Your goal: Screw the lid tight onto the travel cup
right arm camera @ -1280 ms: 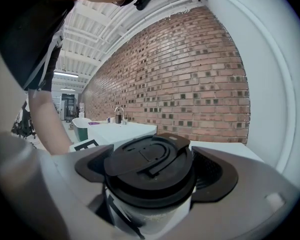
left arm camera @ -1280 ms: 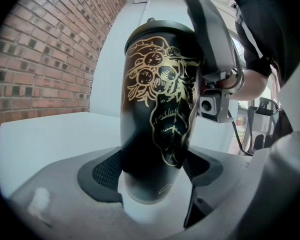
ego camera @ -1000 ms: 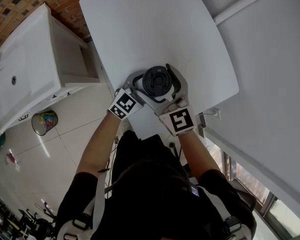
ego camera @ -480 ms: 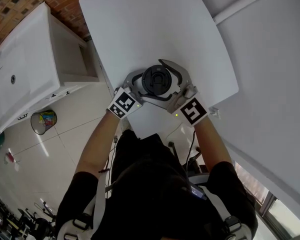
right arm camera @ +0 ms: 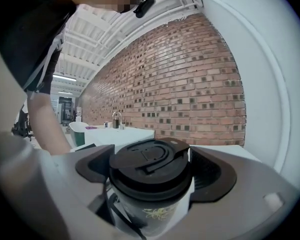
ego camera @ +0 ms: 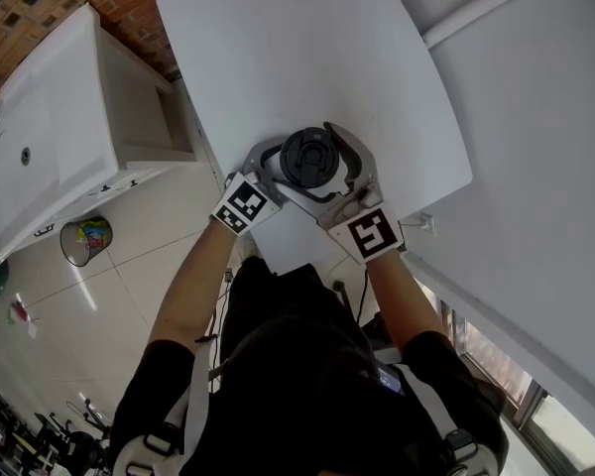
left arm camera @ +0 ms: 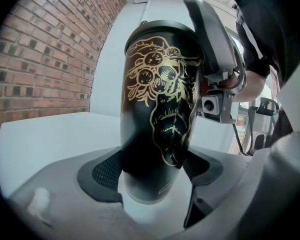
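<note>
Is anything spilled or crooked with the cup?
Nothing stands out. The travel cup stands upright on the white table, its lid sits flat on top, and nothing is spilled.

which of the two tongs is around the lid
The right tongs have just been closing around the black lid; the left tongs clamp the travel cup low down.

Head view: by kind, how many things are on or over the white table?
travel cup: 1
lid: 1
tool: 2, left tool and right tool; the right tool's jaws have just been closing, lid between them
Total: 4
</note>
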### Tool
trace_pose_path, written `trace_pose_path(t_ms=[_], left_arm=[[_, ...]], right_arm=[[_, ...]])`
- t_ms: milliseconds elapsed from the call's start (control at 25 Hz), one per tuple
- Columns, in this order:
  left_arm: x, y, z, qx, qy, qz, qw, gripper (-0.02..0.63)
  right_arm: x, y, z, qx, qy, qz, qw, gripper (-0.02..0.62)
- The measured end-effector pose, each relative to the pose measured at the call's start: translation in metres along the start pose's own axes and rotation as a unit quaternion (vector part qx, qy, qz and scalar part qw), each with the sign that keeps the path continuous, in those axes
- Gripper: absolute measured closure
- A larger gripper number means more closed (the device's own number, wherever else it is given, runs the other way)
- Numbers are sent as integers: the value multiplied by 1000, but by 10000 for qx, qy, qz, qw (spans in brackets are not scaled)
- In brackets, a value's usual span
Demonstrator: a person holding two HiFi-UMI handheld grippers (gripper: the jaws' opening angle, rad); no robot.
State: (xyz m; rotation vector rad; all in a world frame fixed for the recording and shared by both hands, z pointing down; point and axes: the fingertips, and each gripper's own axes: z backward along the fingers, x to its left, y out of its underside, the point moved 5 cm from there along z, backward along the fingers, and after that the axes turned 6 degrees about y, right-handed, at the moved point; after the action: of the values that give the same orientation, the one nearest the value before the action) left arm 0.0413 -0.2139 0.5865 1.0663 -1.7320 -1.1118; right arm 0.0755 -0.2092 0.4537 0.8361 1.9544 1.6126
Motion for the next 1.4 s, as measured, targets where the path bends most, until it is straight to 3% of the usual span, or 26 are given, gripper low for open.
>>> trace_pose_path(t_ms=[200, 320, 480, 640, 800, 1040, 1400], left_arm=[[1, 1, 1, 3, -12, -5, 10000, 228], [1, 1, 0, 3, -19, 2, 10000, 227], [-1, -1, 0, -5, -4, 13, 10000, 228], [0, 0, 0, 4, -10, 1, 10000, 227], [0, 0, 0, -1, -7, 8, 10000, 228], [0, 0, 1, -4, 1, 17, 10000, 227], [1, 1, 0, 1, -4, 11, 10000, 227]], right_arm=[[2, 1, -1, 55, 485, -58, 9988, 129], [3, -1, 0, -51, 432, -291, 9986, 129], [0, -7, 5, -71, -428, -281, 9987, 98], [-5, -4, 3, 292, -1395, 361, 9891, 97], [-4, 1, -1, 615, -1744, 801, 9795, 98], [-3, 0, -3, 400, -1316, 543, 9890, 121], [-1, 3, 4, -5, 8, -155, 9999, 137]])
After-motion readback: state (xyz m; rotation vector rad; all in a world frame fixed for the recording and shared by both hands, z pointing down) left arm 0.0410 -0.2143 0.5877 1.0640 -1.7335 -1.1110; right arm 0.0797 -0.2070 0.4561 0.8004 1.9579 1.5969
